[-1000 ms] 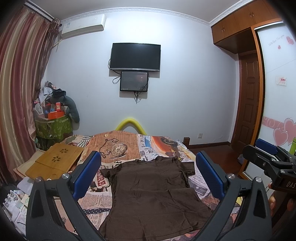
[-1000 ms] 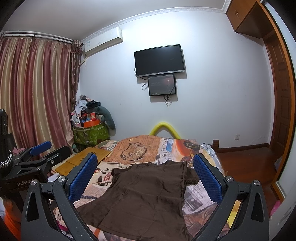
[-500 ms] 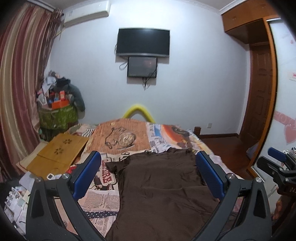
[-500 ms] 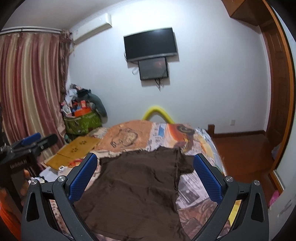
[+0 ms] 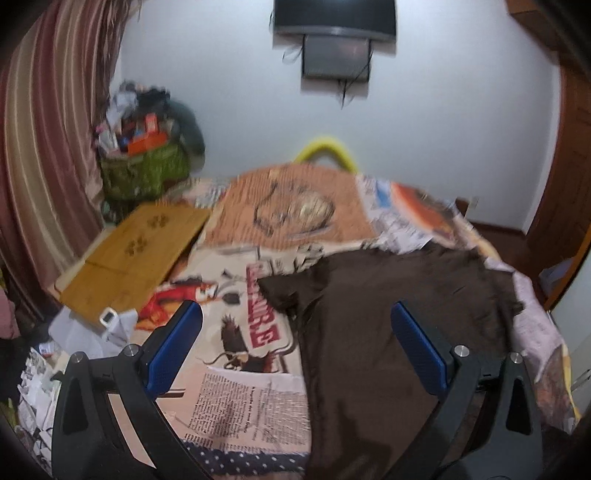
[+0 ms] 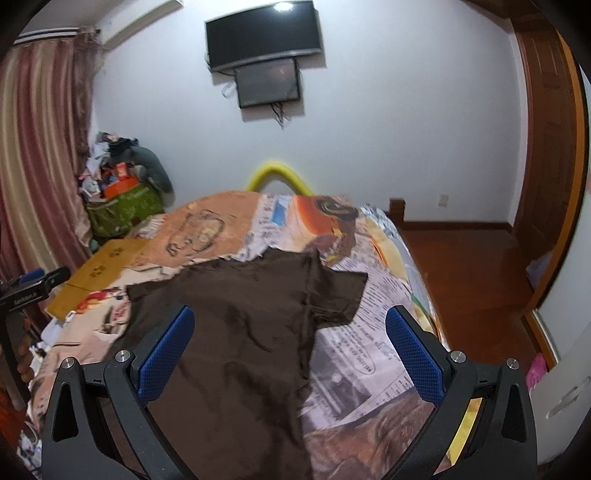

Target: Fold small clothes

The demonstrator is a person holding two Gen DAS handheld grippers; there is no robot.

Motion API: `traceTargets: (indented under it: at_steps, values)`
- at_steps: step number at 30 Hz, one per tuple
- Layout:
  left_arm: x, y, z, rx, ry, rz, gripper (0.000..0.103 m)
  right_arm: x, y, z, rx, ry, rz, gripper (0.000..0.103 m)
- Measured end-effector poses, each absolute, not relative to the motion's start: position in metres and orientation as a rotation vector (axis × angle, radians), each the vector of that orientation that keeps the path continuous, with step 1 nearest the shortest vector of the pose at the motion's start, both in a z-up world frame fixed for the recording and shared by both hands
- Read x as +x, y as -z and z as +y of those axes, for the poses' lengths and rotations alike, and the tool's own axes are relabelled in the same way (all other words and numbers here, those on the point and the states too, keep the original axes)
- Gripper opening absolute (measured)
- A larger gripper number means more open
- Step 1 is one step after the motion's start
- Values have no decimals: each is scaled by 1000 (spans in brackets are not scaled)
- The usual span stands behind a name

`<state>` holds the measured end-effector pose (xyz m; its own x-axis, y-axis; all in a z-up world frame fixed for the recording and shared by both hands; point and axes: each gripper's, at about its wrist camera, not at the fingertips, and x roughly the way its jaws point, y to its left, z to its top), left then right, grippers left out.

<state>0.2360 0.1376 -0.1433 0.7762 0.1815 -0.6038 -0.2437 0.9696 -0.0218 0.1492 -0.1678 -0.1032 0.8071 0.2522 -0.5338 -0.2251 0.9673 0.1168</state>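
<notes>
- The left gripper (image 5: 295,347) is held with its jaws spread wide, nothing between the blue pads (image 5: 173,349).
- The right gripper (image 6: 290,347) is likewise wide open and empty.
- A hand, blurred, seems to grip the left tool's handle at the right view's far left edge.

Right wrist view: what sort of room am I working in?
Most likely a bedroom: a bed with a brown shirt spread on it, a wall-mounted television, and curtains.
</notes>
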Motion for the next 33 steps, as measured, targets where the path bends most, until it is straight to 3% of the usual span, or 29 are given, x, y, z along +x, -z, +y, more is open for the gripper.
traceTargets:
  at_steps: [11,17,22,27,33]
  values:
    - [308,219,180,-181,-235,878,94,214,145,-190,77,-208,737,103]
    - [345,244,180,-300,-88,964,91,246,158,-196,81,-207,781,92]
    - [368,264,180,-378,-37,1034,79,272,171,-200,108,-234,842,71]
    - [385,274,190,-449,-19,1044,79,287,183,-202,144,-266,897,55]
    - [410,281,207,-522,-20,1056,77,298,202,-193,122,-294,969,47]
